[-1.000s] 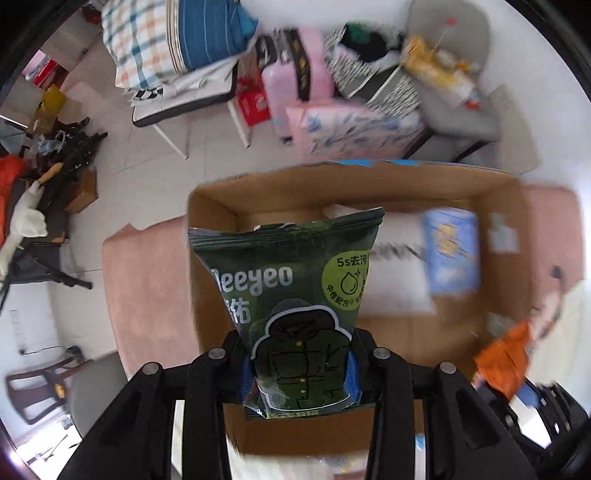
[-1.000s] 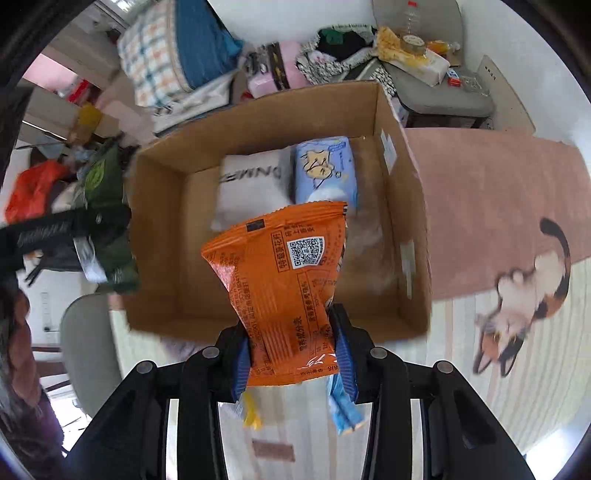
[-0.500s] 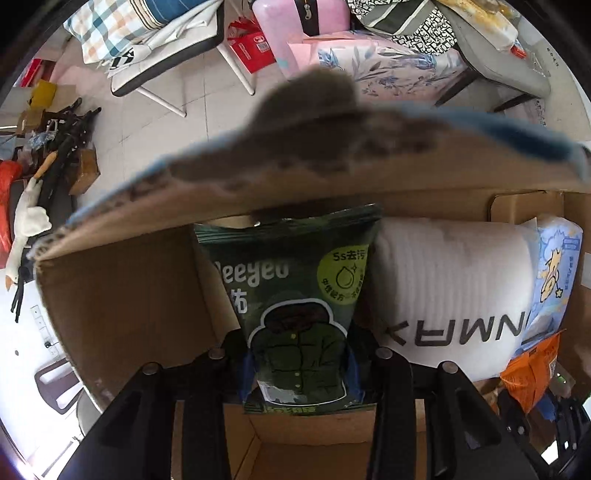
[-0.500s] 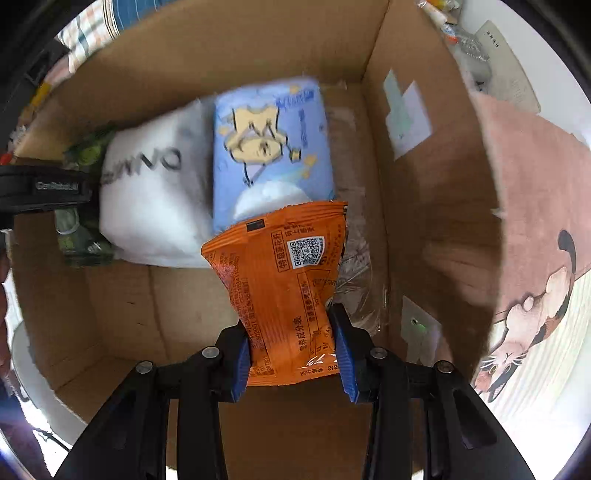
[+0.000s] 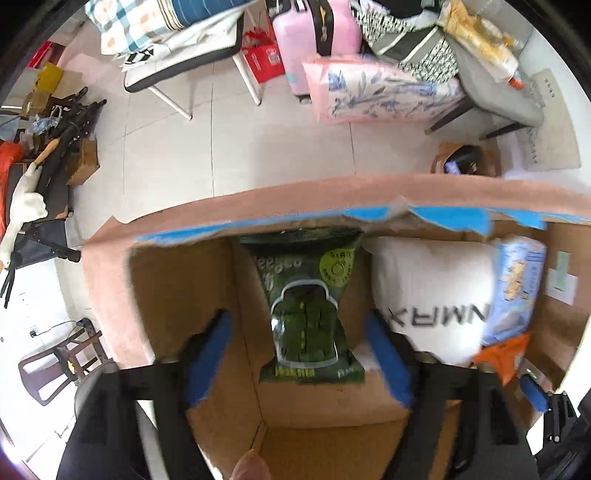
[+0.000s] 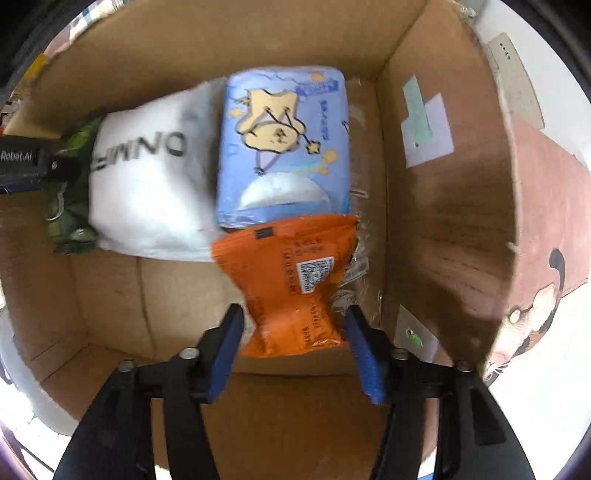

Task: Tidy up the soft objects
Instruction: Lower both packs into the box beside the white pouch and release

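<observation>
Both grippers reach into an open cardboard box (image 5: 177,295) (image 6: 443,229). My left gripper (image 5: 299,354) is open, its blue pads wide apart. A dark green packet (image 5: 310,306) lies free between them against the box's far wall. My right gripper (image 6: 295,347) is open. An orange packet (image 6: 295,284) lies between its pads, which stand just clear of it. A white pillow-like pack (image 5: 432,295) (image 6: 147,184) and a light blue tissue pack (image 5: 517,288) (image 6: 284,147) lie in the box. The green packet also shows in the right wrist view (image 6: 70,192).
The box stands on a pink mat (image 5: 107,295) with a cat picture (image 6: 532,321). Behind it are a pink suitcase (image 5: 314,33), a pink floral bag (image 5: 384,92), folding chairs with bedding (image 5: 173,48) and clutter at the left (image 5: 48,147).
Both grippers opened and let go of their packets inside the box. The green packet now lies against the far wall, the orange one below the blue tissue pack.
</observation>
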Demonstrator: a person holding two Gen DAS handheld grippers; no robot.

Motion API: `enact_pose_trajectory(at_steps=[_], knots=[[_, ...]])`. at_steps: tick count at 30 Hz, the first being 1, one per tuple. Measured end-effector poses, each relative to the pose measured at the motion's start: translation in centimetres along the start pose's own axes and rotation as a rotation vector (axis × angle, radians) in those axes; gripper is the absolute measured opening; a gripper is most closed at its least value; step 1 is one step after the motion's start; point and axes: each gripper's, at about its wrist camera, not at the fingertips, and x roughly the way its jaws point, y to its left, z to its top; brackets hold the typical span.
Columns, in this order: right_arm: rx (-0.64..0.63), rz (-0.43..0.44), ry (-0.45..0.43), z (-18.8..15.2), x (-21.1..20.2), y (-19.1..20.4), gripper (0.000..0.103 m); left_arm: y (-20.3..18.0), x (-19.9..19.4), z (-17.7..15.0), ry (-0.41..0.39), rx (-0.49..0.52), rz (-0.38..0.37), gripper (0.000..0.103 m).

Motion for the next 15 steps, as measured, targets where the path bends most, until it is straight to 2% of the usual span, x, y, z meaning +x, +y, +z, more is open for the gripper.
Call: enact_pose_trajectory(at_steps=[1,2,4,7,10,15], knots=[[-0.001,0.000,-0.005,-0.2,-0.5,0.3,0.084,0.2,-0.8,-0.6,-0.012,0.002,-0.011,0.088],[-0.008,0.007,-0.022,-0.4,-1.2,0.5,0.095,0.3,-1.6,-1.2,-0.029,0.003,-0.020,0.093],[-0.027,0.001,-0.062,-1.0,-2.9,1.1,0.096,0.4,-3.3,-2.7,-0.071,0.004,-0.032,0.100],[-0.043,-0.012,-0.138,-2.2,-5.1,1.6,0.103,1.1,-5.2,-5.3,-0.140,-0.013,-0.040,0.100],[-0.073,-0.029,-0.192,-4.0,-6.8,1.7,0.103,1.6,-7.1,-9.2,-0.234,-0.027,-0.039,0.101],[-0.100,-0.018,-0.253,-7.6,-9.1,1.0,0.103,1.6,-8.5,-14.5,-0.314,-0.031,-0.034,0.101]])
